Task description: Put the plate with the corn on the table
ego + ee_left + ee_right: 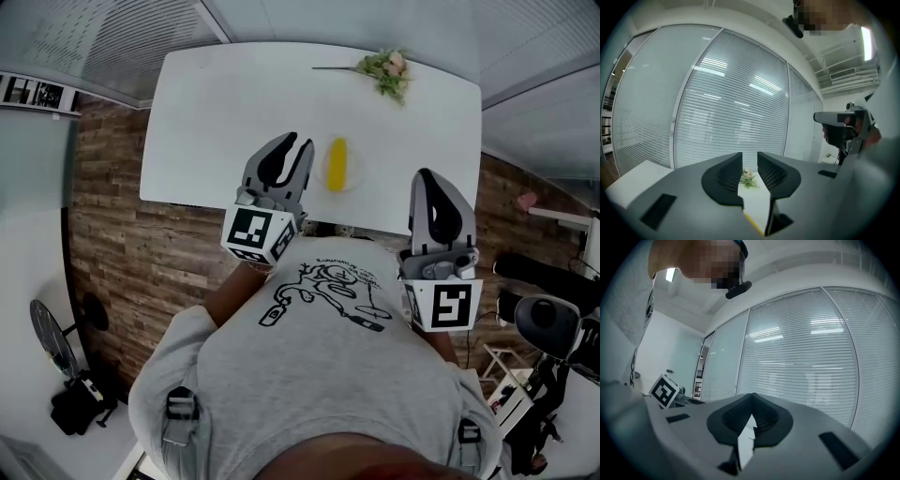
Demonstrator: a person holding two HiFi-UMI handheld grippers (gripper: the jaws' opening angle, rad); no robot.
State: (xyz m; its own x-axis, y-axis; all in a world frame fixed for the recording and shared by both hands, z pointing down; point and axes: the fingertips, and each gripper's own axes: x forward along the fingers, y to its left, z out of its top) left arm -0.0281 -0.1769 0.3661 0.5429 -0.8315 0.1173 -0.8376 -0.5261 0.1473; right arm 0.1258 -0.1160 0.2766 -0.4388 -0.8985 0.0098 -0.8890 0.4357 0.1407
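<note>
Head view showed the yellow cob of corn (337, 164) lying on its small pale round plate (355, 176). The plate sat on the white rectangular worktop (234, 112) close to the near edge, just beside my left gripper (296, 143). Left gripper view showed those fingers (725, 176) spread apart with nothing between them, only worktop and a small sprig of pink and green flowers (748, 178) beyond. My right gripper (427, 180) hung well apart from the plate, its fingers (740, 417) pressed together on nothing. I judged the placing done; the next move called for drawing the left gripper back without nudging the plate. The cob's long axis ran straight away from me toward the far edge, though which end was the tip I could not tell.
</note>
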